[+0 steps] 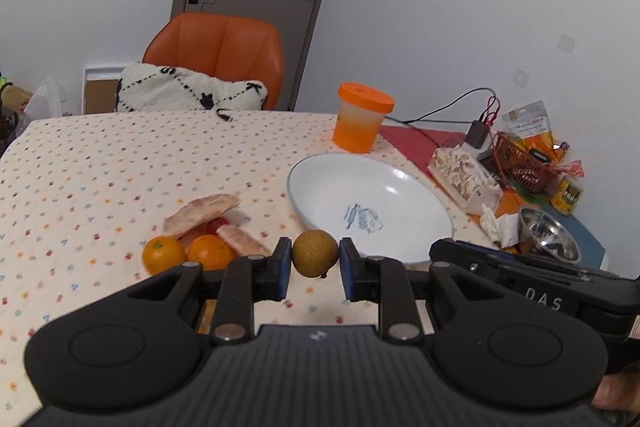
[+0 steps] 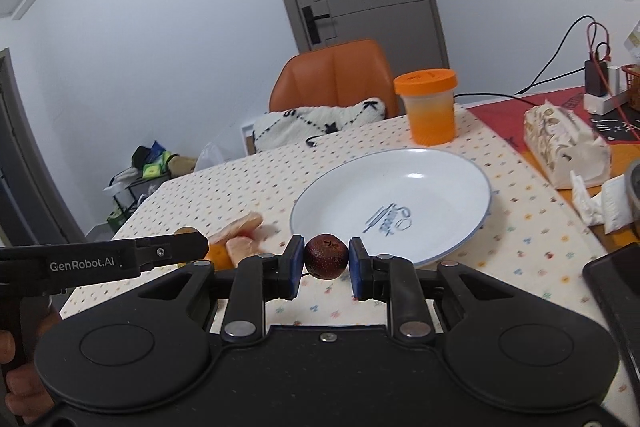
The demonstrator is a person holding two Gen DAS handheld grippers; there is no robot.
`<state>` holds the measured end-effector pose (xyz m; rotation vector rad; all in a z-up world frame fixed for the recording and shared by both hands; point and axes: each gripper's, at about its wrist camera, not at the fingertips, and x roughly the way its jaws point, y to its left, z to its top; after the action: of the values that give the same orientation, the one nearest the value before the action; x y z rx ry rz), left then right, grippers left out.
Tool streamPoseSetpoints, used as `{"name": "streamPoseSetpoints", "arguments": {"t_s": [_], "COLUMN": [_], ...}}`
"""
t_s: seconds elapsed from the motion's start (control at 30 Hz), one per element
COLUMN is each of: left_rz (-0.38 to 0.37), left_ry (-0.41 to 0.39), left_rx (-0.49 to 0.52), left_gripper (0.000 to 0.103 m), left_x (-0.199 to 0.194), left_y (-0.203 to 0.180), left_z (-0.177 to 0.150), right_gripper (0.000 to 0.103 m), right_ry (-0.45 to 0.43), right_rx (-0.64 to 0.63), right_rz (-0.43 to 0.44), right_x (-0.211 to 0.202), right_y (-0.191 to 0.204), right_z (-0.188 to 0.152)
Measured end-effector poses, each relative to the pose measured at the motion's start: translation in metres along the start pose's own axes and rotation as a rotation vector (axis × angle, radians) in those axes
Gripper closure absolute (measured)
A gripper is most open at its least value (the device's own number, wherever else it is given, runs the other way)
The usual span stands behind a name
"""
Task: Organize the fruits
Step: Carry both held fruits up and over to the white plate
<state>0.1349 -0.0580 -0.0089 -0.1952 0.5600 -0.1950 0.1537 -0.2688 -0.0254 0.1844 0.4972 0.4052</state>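
My left gripper (image 1: 315, 261) is shut on a round yellow-brown fruit (image 1: 315, 251), its blue pads touching both sides, just left of the white plate (image 1: 340, 183). Two small oranges (image 1: 164, 254) (image 1: 210, 251) lie to its left on the dotted tablecloth, beside pale peel pieces (image 1: 202, 211). My right gripper (image 2: 326, 265) is shut on a dark red-brown wrinkled fruit (image 2: 326, 256) at the near rim of the plate (image 2: 420, 179), which holds nothing. The left gripper's body (image 2: 168, 247) shows at the left of the right wrist view; the right gripper's body (image 1: 500, 267) shows at the right of the left wrist view.
An orange-lidded jar (image 1: 362, 117) stands behind the plate. A tissue pack (image 1: 464, 175), red basket (image 1: 524, 163), metal bowl (image 1: 550, 233) and cables crowd the right side. An orange chair (image 1: 216, 51) with a cushion stands at the far edge. A dark flat object (image 2: 616, 287) lies near right.
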Motion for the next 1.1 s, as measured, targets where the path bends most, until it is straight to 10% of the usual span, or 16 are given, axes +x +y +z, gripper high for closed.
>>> {"name": "streamPoseSetpoints", "arguments": {"t_s": [1.1], "left_rz": [0.028], "left_ry": [0.083], "left_rx": [0.023], "left_gripper": [0.079], "left_x": [0.097], "left_y": [-0.048], "left_z": [0.018], "right_gripper": [0.080], "right_ry": [-0.049], "right_rx": [0.094], "right_rz": [-0.070], "right_x": [0.036], "right_y": [-0.058], "right_z": [0.012]}}
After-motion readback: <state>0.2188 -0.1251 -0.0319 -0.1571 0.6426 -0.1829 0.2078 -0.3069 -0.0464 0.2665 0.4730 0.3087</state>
